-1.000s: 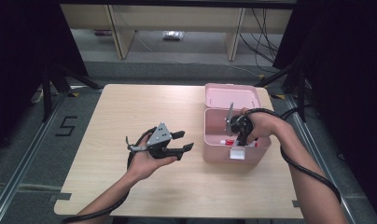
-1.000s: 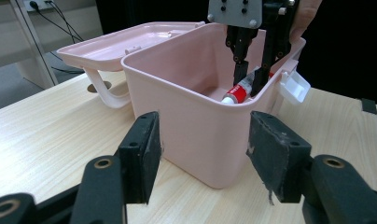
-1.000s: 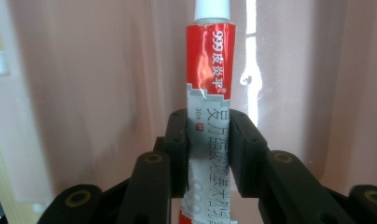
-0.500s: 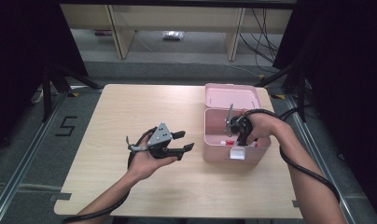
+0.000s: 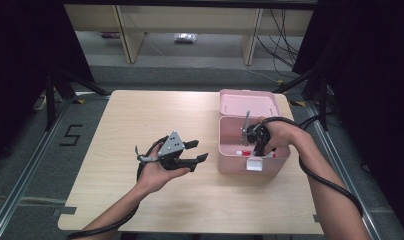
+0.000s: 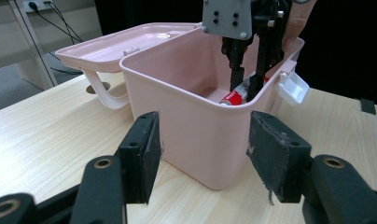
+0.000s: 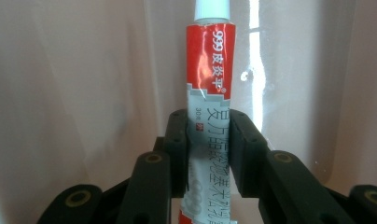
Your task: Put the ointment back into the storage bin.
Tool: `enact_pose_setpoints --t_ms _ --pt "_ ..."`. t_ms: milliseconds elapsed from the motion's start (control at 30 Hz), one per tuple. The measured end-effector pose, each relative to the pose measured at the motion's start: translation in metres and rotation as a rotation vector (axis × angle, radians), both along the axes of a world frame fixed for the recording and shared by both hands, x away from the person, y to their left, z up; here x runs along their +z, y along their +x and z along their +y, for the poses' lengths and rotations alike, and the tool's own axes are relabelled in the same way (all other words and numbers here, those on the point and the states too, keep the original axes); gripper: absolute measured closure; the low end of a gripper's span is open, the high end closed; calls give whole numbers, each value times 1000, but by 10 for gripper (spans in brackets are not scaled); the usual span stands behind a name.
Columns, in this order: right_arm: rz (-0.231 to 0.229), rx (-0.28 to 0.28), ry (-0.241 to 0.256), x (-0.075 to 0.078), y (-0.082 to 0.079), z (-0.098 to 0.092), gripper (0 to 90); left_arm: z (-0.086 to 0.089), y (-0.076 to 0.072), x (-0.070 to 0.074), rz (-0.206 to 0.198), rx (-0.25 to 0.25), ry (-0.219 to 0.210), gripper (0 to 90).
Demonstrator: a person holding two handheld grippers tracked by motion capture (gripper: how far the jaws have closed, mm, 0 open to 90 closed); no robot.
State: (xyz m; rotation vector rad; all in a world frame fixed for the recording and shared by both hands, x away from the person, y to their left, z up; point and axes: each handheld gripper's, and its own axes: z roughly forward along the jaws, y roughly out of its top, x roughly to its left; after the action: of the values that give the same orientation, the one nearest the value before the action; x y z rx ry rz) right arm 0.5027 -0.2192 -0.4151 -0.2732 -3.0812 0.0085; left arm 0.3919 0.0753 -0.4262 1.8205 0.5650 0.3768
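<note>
A pink plastic box (image 5: pixel 229 155) with its lid (image 5: pixel 247 103) folded back stands at the table's right. My right gripper (image 5: pixel 251 150) reaches down inside it, shut on a red and white ointment tube (image 7: pixel 209 93) with a white cap. The tube (image 6: pixel 234 95) lies low in the box (image 6: pixel 196 126), near its floor, between the right gripper's jaws. My left gripper (image 5: pixel 200 151) hovers left of the box, held in an upturned hand. It is open, with nothing between its pads (image 6: pixel 144 154), and points at the box's side wall.
The light wooden table (image 5: pixel 115 125) has bare room on its left half and in front. The box's white latch (image 5: pixel 254 165) hangs on its near wall. Black cables trail from both grippers over the table's front edge. Dark curtains flank the table.
</note>
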Motion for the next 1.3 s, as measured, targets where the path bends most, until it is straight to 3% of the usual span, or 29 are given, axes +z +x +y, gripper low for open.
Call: enact_pose_setpoints --t_ms 33,433,533,733,867,1033,1100,1300 --pt "0 27 13 -1 2 0 721 0 0 0 0 0 -1 435" --pt "3 16 8 -6 4 -1 720 0 0 0 -3 -3 2 435" --pt "12 -42 -27 -5 0 0 720 0 0 -1 -3 -3 0 435" --pt "20 -51 -30 -6 1 0 720 -1 0 -1 -3 -4 2 435" --pt "13 -27 -33 -8 2 0 721 -1 0 -1 -4 -4 1 435" --pt "24 -34 -31 -9 3 0 720 -1 0 -1 -3 -5 2 435" --pt "15 9 -4 -11 6 -1 720 -1 0 -1 -2 -5 1 434" --pt "10 4 -5 -11 6 -1 720 -1 0 -1 -2 -4 1 435"
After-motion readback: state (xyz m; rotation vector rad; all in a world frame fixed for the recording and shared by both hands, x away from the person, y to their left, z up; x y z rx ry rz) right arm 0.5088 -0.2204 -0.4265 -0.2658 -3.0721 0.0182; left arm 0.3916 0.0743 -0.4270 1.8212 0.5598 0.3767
